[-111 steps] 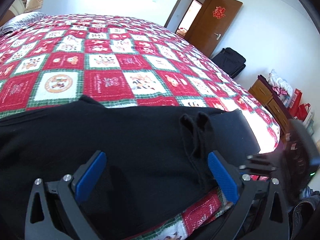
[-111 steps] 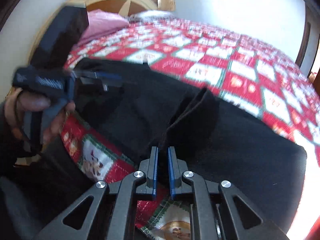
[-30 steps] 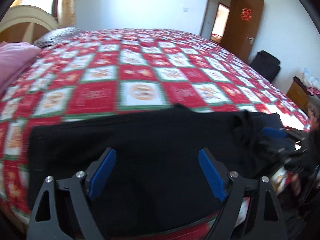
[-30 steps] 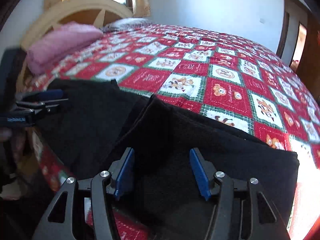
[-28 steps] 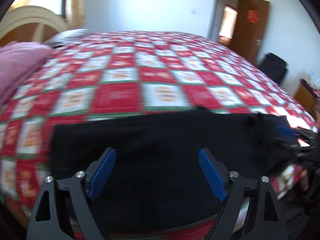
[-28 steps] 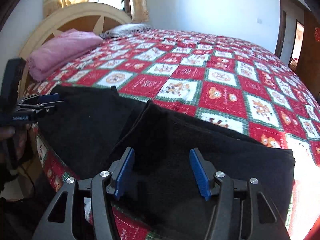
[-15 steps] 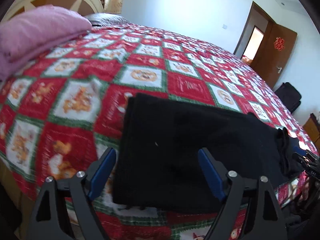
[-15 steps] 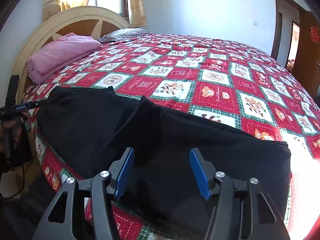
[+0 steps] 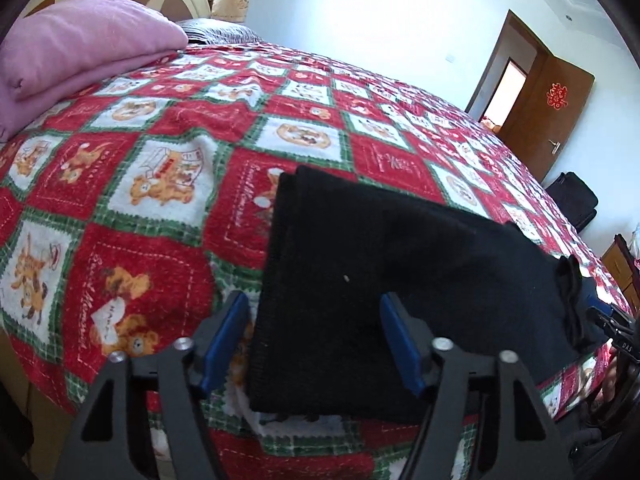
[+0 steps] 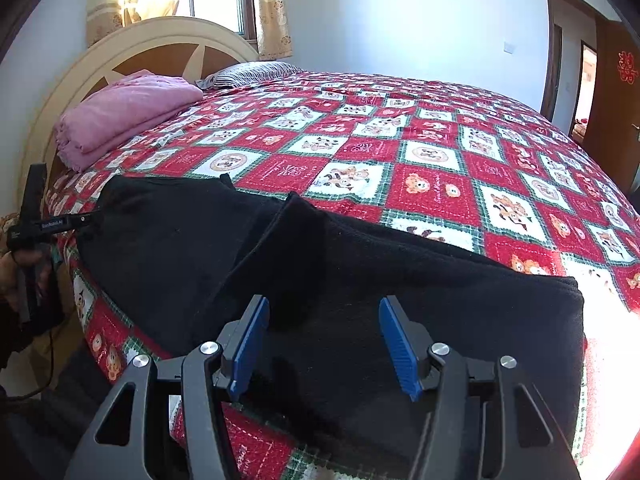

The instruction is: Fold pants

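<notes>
The left gripper [image 9: 314, 338] and right gripper [image 10: 320, 340] are held with jaws spread and grasping nothing, above the black pants [image 9: 400, 272], which lie along the near edge of the quilt [image 9: 160, 168]. The end under the left gripper should probably be pinched squarely, both layers together. Beyond the pants, a pink blanket [image 10: 124, 116] is stacked beside the headboard [image 10: 160, 44].

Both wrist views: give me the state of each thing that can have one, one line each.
Black knit pants: lying flat on the bed, one part folded over another.
Left gripper: open, empty, at the pants' end.
Right gripper: open, empty, over the pants.
Brown wooden door: open.
Pink blanket: folded, by the headboard.
</notes>
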Tool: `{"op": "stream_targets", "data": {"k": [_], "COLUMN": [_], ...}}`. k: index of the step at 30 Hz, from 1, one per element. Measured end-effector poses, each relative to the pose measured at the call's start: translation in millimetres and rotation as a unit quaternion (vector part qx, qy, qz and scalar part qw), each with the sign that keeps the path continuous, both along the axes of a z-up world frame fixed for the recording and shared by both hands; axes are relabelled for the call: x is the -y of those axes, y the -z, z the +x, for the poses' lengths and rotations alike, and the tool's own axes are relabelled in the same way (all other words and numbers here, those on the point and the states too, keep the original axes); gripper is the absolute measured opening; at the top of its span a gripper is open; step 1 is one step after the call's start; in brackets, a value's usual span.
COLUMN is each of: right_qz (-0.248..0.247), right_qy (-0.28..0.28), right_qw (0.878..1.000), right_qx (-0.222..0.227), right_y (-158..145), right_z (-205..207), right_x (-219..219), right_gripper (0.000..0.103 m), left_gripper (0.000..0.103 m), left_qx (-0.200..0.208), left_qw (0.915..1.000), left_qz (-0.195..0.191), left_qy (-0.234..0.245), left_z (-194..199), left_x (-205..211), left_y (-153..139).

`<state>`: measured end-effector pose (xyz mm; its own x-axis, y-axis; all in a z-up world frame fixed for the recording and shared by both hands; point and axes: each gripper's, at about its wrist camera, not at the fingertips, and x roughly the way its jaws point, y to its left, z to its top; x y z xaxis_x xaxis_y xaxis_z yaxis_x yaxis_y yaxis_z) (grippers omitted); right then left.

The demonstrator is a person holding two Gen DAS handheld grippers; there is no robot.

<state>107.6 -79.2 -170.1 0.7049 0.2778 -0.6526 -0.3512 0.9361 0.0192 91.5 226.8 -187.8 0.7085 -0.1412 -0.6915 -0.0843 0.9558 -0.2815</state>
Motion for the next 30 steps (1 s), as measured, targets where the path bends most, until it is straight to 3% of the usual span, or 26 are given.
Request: {"op": "stream_targets", "data": {"k": [2,7,8,11,13,15,16,17,20,23,30], "right_qz": [-0.002,-0.006,-0.006,-0.009,-0.010,-0.011,-0.011,-0.012,-0.009,-0.004,0.019], "right_qy": [0.000,0.001,0.000,-0.002,-0.004,-0.004,-0.004,-0.003,0.001,0.007,0.038], "right_qw": [1.000,1.000,1.000,1.000,1.000,1.000,1.000,1.000,1.000,1.000,0.999], "right_qx": [0.002,-0.003,-0.005,-0.008,-0.007,-0.006,-0.006,-0.006,-0.001,0.004,0.009], "right_y": [0.2,5.2,6.3,8.6,8.9,9.1,9.3,9.0,6.7,2.0,-19.5], "right_z": [-1.2,-1.3,-1.0,-1.0,-1.7,-2.3,-2.3,-2.5,-3.0,-3.4,-2.3], "right_x": [-0.7,-3.2,-3.5,-5.1,-6.7,-7.5,-7.6,-7.7,-6.0,-1.9,21.4], "right_gripper": [0.059,0.059,0.059,0.059,0.059,0.059,0.059,0.059,0.059,0.059,0.059], "left_gripper": [0.045,0.043,0.047,0.054,0.053,0.040,0.021,0.020,0.019,0.019,0.019], "left_qx": [0.001,0.006,0.002,0.012,0.017,0.024,0.028,0.028,0.039,0.057,0.120], "left_qw": [1.0000,0.9986,0.9987,0.9998,0.9994,0.9983,0.9965,0.9931,0.9918,0.9866,0.9742], "left_qz": [0.004,0.052,0.050,-0.016,-0.030,-0.049,-0.073,-0.106,-0.113,-0.145,-0.170], "left_qy": [0.003,0.010,0.009,-0.002,0.005,0.022,0.032,0.042,0.047,0.049,0.089], "left_z": [-2.4,-2.2,-0.7,-2.6,-3.8,-5.6,-6.6,-7.7,-12.5,-17.3,-25.9], "left_x": [1.5,13.7,11.8,-6.8,-8.9,-12.3,-15.1,-19.3,-16.7,-17.4,9.5], "left_y": [-6.5,-11.1,-7.9,2.3,2.8,2.6,2.6,3.4,-3.2,-14.3,-69.1]}}
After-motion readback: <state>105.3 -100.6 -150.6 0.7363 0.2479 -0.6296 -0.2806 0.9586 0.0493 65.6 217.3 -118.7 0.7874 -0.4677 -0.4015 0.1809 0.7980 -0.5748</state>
